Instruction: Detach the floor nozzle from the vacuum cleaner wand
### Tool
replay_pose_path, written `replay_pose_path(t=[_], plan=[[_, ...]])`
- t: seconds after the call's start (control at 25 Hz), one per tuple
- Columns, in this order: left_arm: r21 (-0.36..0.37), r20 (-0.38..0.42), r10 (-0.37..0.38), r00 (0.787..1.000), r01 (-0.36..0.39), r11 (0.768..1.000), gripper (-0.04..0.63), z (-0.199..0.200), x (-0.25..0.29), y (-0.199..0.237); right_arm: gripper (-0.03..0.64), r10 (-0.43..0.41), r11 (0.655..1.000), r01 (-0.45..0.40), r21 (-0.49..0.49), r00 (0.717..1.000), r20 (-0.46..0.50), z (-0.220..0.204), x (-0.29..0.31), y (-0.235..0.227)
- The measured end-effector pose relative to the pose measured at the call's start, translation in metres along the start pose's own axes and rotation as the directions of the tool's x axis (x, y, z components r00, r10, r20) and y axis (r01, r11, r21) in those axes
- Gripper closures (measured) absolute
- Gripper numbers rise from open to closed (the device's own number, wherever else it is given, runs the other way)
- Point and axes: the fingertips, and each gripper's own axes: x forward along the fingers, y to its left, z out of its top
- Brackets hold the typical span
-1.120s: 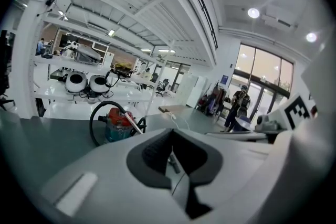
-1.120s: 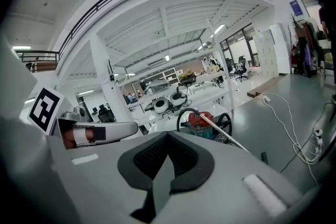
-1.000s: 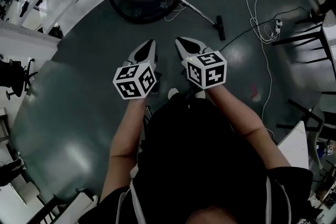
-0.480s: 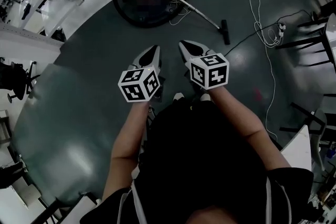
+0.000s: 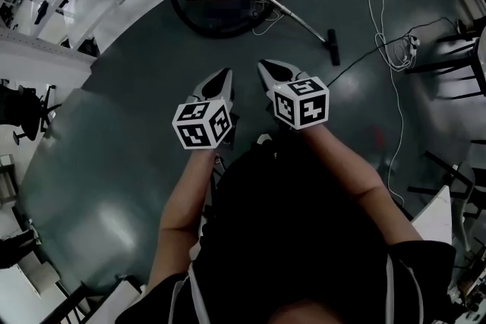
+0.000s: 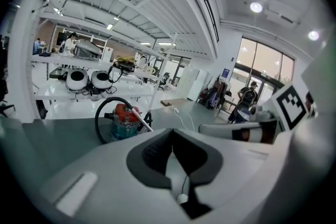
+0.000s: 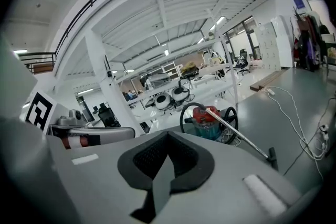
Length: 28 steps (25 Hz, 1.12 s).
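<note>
The floor nozzle (image 5: pixel 333 55), a short black bar, sits on the grey floor (image 5: pixel 114 163) at the low end of the silvery wand (image 5: pixel 300 17), well ahead of you and to your right. It is probably light, rigid plastic, held on the tube by a push fit or a catch. The wand looks stiff and smooth, so it may slip under the pads. Judge the best hold to be the nozzle's neck in one set of jaws and the tube just above the joint in the other. The wand slants back to the red-and-teal vacuum cleaner (image 7: pixel 207 122), which is ringed by its black hose (image 5: pixel 182 7). A white cable (image 5: pixel 372 4) trails nearby. Your left gripper (image 5: pixel 225 73) and right gripper (image 5: pixel 262 64) point towards it, both with jaws closed together and holding nothing.
</note>
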Motion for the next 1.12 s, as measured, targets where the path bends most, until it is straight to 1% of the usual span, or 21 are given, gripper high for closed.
replay_pose_path(t=[0.08,0.36,0.64,0.76,0.92,1.12], plan=[[0.006,-0.003,0.010,1.000,-0.010,1.000,0.586,0.002,0.002,0.004,0.624,0.004,1.000,-0.004,-0.003,1.000,-0.005,0.001,0.005,-0.002],[-0.015,-0.019,0.050,0.999,-0.050,0.999,0.586,0.006,0.024,0.019,0.624,0.027,1.000,-0.026,0.015,0.999,-0.032,0.006,0.028,-0.023],[-0.040,-0.019,0.083,0.996,-0.084,0.996,0.586,0.031,0.079,0.027,0.623,0.039,0.999,-0.038,0.020,0.998,-0.054,0.035,0.060,-0.072],[-0.058,-0.021,0.106,0.994,-0.107,0.993,0.586,0.042,0.106,0.034,0.623,0.045,0.999,-0.044,0.018,0.995,-0.085,0.044,0.076,-0.096],[-0.094,-0.041,0.151,0.988,-0.154,0.984,0.586,0.052,0.135,0.047,0.624,0.062,0.998,-0.059,0.027,0.990,-0.125,0.059,0.101,-0.124],[-0.123,-0.052,0.200,0.978,-0.205,0.971,0.586,0.065,0.166,0.060,0.624,0.103,0.995,-0.102,0.014,0.983,-0.151,0.077,0.128,-0.145]])
